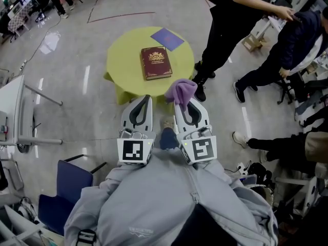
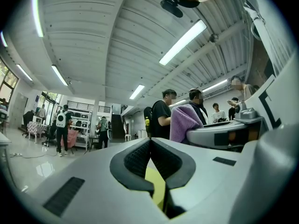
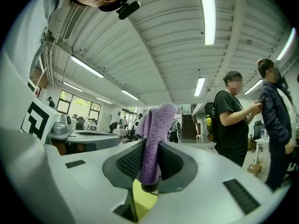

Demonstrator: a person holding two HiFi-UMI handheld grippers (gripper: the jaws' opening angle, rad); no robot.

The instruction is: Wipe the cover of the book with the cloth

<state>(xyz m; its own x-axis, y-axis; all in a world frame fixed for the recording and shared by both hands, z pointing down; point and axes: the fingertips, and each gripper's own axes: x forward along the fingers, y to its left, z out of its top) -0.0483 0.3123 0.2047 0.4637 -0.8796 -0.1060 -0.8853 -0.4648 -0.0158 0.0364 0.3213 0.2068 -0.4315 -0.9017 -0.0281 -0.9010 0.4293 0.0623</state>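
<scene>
Pinching the purple cloth [image 3: 154, 129], the right hand-held gripper [image 3: 148, 149] hangs short of the book [image 1: 156, 62]; left hand-held gripper [image 2: 150, 142] closed, empty.

The book [image 1: 156, 62] lies on the table [image 1: 123, 70], near its middle. A flat sheet [image 1: 167, 38] lies on the table beyond the book, to its right. My left gripper [image 1: 147, 98] and my right gripper [image 1: 182, 103] sit side by side before the table's near edge. The left jaws meet with nothing between them. The cloth [image 1: 181, 90] sits between the right jaws and sticks out past their tips. A person [image 1: 225, 29] stands just right of the table. A chair [image 1: 66, 188] stands at my near left.
</scene>
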